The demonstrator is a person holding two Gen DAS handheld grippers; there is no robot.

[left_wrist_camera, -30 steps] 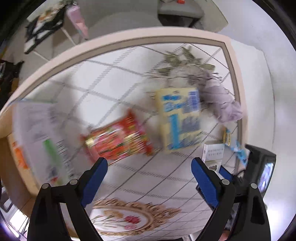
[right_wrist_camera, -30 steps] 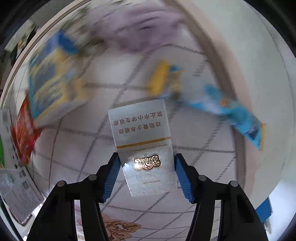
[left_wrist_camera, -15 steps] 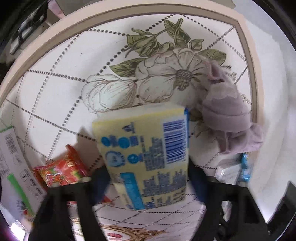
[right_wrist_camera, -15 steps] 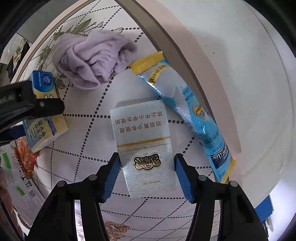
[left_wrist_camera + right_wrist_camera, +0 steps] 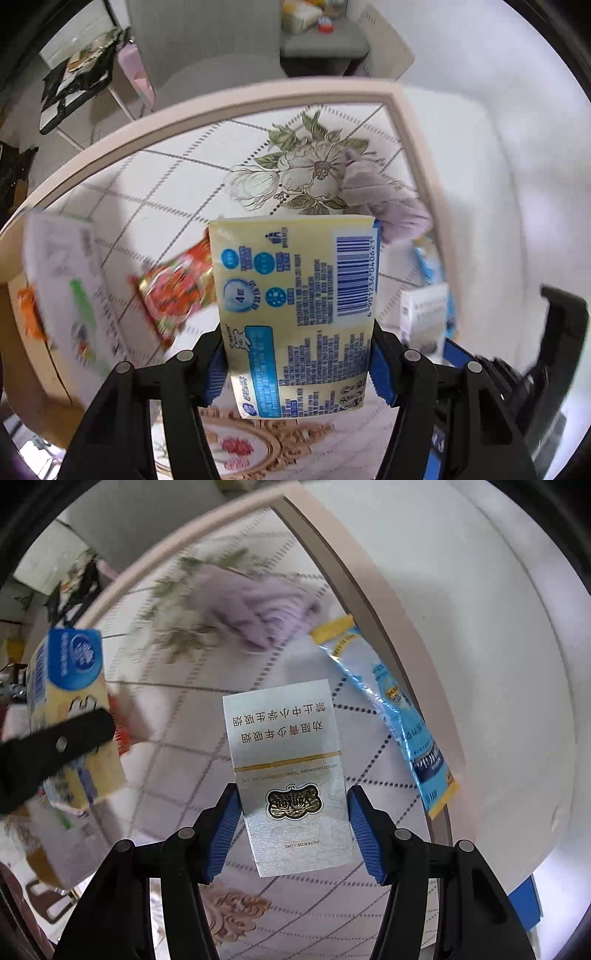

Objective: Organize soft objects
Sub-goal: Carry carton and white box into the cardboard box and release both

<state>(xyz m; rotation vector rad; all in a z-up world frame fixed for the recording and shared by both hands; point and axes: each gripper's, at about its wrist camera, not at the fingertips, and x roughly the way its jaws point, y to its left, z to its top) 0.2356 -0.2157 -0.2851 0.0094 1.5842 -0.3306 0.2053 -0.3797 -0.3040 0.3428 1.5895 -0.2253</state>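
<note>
We count one yellow tissue pack (image 5: pixel 295 314), barcoded, clamped in the left gripper (image 5: pixel 297 365), and one silver cigarette box (image 5: pixel 288 775) clamped in the right gripper (image 5: pixel 291 830).

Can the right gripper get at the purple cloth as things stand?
Probably not yet. The right gripper is shut on the silver box, so its jaws are full. The purple cloth lies uncovered on the table beyond, with nothing lying over it; the box would have to be set down first.

Glossy plastic tissue pack (image 5: pixel 295 314); silvery card box (image 5: pixel 291 775); soft cloth (image 5: pixel 258 609).
</note>
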